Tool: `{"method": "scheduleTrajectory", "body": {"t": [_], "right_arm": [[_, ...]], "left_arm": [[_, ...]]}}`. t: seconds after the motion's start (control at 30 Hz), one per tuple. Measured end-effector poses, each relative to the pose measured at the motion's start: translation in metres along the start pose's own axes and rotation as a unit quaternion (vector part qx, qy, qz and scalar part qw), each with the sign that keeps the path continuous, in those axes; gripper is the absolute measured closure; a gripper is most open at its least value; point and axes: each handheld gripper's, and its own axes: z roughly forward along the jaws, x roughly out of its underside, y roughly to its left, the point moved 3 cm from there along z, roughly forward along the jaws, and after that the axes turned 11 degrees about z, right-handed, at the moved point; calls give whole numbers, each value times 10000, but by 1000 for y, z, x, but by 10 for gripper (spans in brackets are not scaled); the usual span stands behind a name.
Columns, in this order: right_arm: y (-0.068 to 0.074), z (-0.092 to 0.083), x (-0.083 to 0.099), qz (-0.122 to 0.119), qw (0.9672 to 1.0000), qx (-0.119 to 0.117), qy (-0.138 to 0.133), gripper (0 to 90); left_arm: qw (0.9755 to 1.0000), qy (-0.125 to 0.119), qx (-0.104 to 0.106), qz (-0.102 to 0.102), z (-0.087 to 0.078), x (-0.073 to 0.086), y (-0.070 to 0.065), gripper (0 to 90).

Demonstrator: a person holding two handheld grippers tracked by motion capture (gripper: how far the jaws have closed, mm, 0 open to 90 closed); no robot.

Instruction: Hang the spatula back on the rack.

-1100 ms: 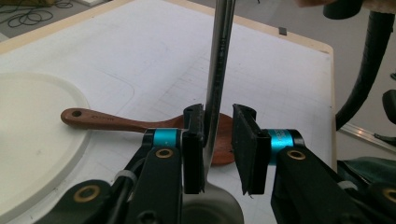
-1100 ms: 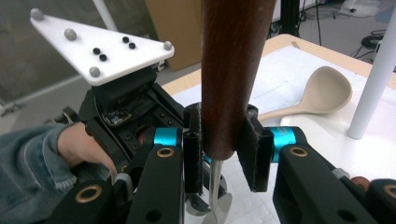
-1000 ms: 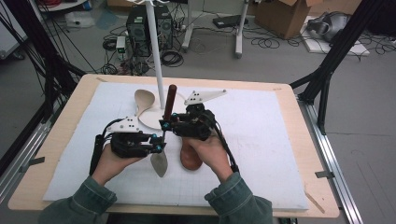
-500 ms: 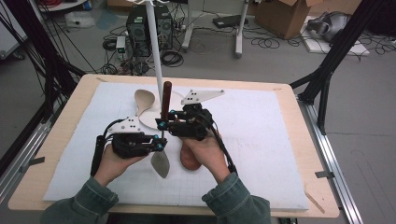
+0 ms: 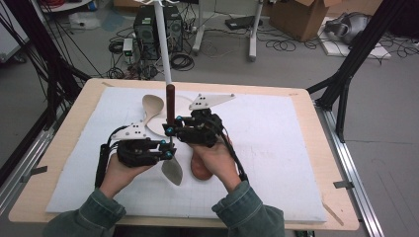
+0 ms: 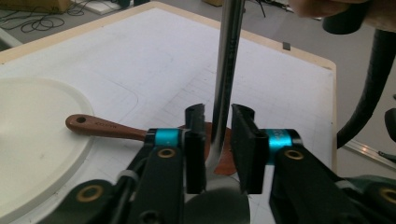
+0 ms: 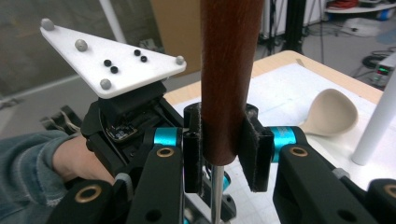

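A metal spatula stands upright over the white mat, its dark wooden handle (image 5: pixel 170 101) on top and its grey blade (image 5: pixel 172 170) at the bottom. My right gripper (image 5: pixel 171 126) is shut on the wooden handle (image 7: pixel 226 79); its jaws have just been closing and the pads press on both sides. Lower down, my left gripper (image 5: pixel 167 149) has the thin metal shaft (image 6: pixel 226 70) between its jaws. The left gripper (image 6: pixel 218 140) has just been opening, and a thin gap shows beside the shaft.
A brown wooden spatula (image 6: pixel 95 125) lies flat on the mat (image 5: pixel 276 143) under the hands. A cream plate (image 6: pixel 32 135) and a cream spoon (image 5: pixel 152 104) lie behind the grippers. A white pole (image 5: pixel 163 44) rises at the table's far edge.
The spatula's wooden handle has tipped slightly left, closer to upright. Both hands stay where they were.
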Motion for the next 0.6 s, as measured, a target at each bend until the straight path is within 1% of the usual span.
{"method": "scheduleTrajectory", "body": {"t": [0.07,0.13,0.2,0.27,0.3,0.4,0.5,0.6], "right_arm": [[-4,-1,-3,10,9999,-115,-22,736],[-7,-2,-6,-46,9998,-205,14,736],[-10,-3,-10,-166,9996,-229,37,736],[-12,-3,-14,-233,9993,-270,85,736],[-14,-3,-16,-234,9993,-289,108,736],[-18,-3,-22,-228,9988,-396,190,736],[-19,-1,-27,-317,9979,-491,277,736],[-22,0,-34,-281,9974,-592,305,736]], "left_arm": [[10000,12,-49,77,-5,2,0,684],[9999,27,-109,122,-10,5,1,643],[9998,-7,-137,112,-15,8,2,611],[9997,-10,-240,86,-20,12,3,572],[9996,1,-273,90,-22,13,3,553],[9991,22,-416,113,-30,23,6,539],[9985,-8,-551,-11,-37,35,11,512],[9973,-15,-732,-92,-45,45,16,484]]}}
